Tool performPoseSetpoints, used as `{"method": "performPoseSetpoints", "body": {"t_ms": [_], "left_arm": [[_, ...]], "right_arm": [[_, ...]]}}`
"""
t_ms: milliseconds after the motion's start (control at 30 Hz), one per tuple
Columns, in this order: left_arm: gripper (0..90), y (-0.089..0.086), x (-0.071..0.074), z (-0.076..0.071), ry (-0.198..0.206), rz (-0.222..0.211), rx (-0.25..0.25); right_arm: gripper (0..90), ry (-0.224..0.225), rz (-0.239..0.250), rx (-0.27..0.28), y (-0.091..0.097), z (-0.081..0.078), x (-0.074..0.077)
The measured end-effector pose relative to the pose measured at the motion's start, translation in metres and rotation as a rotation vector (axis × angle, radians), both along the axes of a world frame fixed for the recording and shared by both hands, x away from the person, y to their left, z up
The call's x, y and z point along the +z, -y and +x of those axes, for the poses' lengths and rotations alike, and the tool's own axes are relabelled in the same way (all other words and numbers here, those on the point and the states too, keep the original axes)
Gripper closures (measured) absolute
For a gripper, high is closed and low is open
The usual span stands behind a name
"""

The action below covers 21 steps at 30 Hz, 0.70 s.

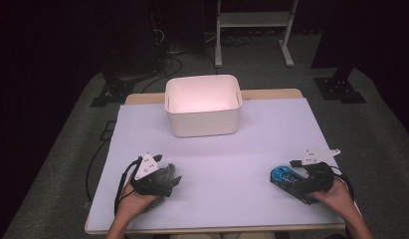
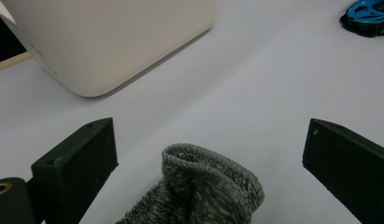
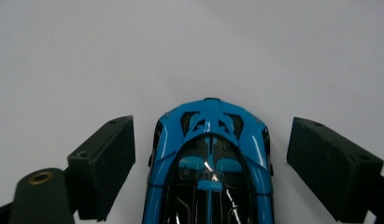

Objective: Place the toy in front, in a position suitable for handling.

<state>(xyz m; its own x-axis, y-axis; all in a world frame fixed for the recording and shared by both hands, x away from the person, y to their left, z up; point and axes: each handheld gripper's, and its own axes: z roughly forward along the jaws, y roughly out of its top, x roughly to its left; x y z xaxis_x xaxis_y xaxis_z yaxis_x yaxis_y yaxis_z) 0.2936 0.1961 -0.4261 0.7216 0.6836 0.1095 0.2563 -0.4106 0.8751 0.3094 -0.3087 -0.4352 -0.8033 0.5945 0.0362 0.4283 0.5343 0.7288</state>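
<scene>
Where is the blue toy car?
In the high view the blue toy car lies at the table's near right, between the open right gripper jaws, untouched.

The bench is seen from above and from the person's side, facing forward and down. The left tool view is taken low and close over a grey sock, facing the white bin and the blue toy car. That car is seen very near in the right tool view.
</scene>
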Motion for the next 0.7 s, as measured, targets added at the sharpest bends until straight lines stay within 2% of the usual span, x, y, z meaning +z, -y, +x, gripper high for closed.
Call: {"method": "performPoseSetpoints", "body": {"t_ms": [67,100,367,467,600,700], "left_arm": [[2.3,0.0,0.0,0.0,0.0,0.004,-0.001],[2.3,0.0,0.0,0.0,-0.001,0.007,-0.002],[2.3,0.001,-0.001,0.0,-0.002,0.017,-0.008],[2.3,0.001,-0.001,0.0,-0.002,0.019,-0.013],[2.3,0.001,-0.001,-0.001,-0.002,0.02,-0.013],[2.3,0.001,-0.001,0.0,-0.003,0.019,-0.013]], "right_arm": [[14.2,-0.004,-0.011,-0.003,0.0,0.0,-0.001],[14.1,-0.005,-0.037,-0.001,0.002,-0.001,-0.002],[14.1,-0.031,-0.075,0.003,0.004,-0.004,-0.009],[14.1,-0.035,-0.128,0.012,-0.001,-0.005,-0.014],[14.3,-0.047,-0.154,0.013,-0.001,-0.005,-0.017],[15.3,-0.05,-0.149,0.011,0.0,-0.006,-0.017]]}}
